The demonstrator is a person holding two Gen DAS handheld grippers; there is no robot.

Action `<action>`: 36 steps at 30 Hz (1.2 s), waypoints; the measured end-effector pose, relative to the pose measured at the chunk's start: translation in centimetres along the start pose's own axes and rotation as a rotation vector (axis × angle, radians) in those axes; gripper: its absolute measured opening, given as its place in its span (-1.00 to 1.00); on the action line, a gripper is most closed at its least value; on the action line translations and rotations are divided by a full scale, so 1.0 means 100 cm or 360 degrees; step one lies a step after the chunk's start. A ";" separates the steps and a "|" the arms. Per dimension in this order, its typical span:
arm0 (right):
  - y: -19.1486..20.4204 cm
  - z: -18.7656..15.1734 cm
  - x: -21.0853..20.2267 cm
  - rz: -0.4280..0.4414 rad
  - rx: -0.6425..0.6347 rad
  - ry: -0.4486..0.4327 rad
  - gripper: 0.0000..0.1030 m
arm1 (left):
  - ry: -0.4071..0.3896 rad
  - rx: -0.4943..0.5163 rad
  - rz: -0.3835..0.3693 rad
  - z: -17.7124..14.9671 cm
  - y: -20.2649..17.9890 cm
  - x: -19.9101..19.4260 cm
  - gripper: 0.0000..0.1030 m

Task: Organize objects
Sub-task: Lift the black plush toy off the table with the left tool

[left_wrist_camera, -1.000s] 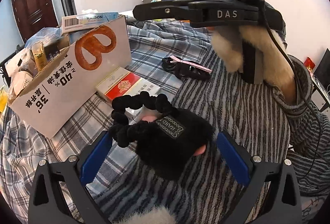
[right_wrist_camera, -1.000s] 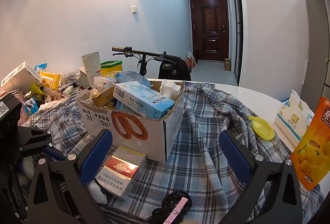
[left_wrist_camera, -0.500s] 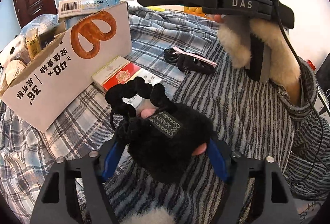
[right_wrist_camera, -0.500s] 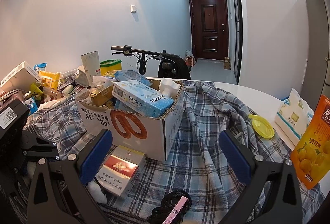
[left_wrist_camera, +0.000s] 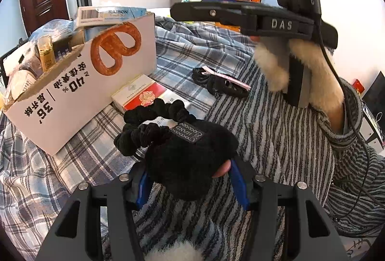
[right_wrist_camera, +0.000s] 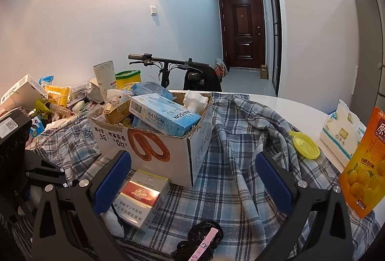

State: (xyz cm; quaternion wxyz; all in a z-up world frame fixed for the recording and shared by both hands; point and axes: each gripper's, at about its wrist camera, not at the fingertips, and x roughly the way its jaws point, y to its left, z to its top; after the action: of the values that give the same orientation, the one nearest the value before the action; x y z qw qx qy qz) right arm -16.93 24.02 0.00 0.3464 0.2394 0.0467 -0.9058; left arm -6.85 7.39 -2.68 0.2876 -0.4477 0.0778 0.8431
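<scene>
The left gripper is closing its jaws on a fuzzy black hair accessory, whose plush body sits squeezed between the two blue pads while its ruffled black scrunchie loop sticks out ahead over the plaid cloth. Just beyond the loop lies a red-and-white cigarette carton, pressed against the foot of a white cardboard box printed with a pretzel. The box is crammed: a blue RAISON tissue box lies across its top, with a gold bottle and other packets beside it. A second bundle of black hair ties with a pink clip rests on the cloth to the right of the carton. Close above and to the right, the person's fur-cuffed, striped sleeve and the other handheld tool crowd the space near the held accessory. The right gripper hangs with its jaws wide apart and nothing between them, facing the box and carton. To its right lie a yellow lid, a white wipes pack and an orange snack bag on the white table.
</scene>
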 end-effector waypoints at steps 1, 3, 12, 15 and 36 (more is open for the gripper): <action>0.000 0.000 0.000 0.0000 0.0001 0.0002 1.00 | -0.0013 -0.0006 -0.0006 0.000 0.001 -0.002 0.12; 0.000 0.000 0.000 -0.0001 0.0005 0.0006 1.00 | -0.0044 -0.0013 -0.0013 0.002 0.002 -0.005 0.12; -0.002 -0.001 0.001 0.0002 0.0011 0.0014 1.00 | -0.0606 -0.0021 -0.0057 0.002 0.007 -0.069 0.07; -0.002 -0.001 0.001 0.0002 0.0011 0.0020 1.00 | -0.0807 -0.0056 -0.0042 0.003 0.011 -0.085 0.07; -0.002 -0.001 0.002 -0.0001 0.0013 0.0032 1.00 | -0.0873 -0.0148 0.0007 0.001 0.027 -0.094 0.08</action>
State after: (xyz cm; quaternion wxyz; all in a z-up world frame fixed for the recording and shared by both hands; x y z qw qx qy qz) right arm -17.15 24.08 -0.23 0.3447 0.2499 0.0466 -0.9036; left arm -4.34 1.34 4.56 0.2751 -0.2153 -0.0408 0.9361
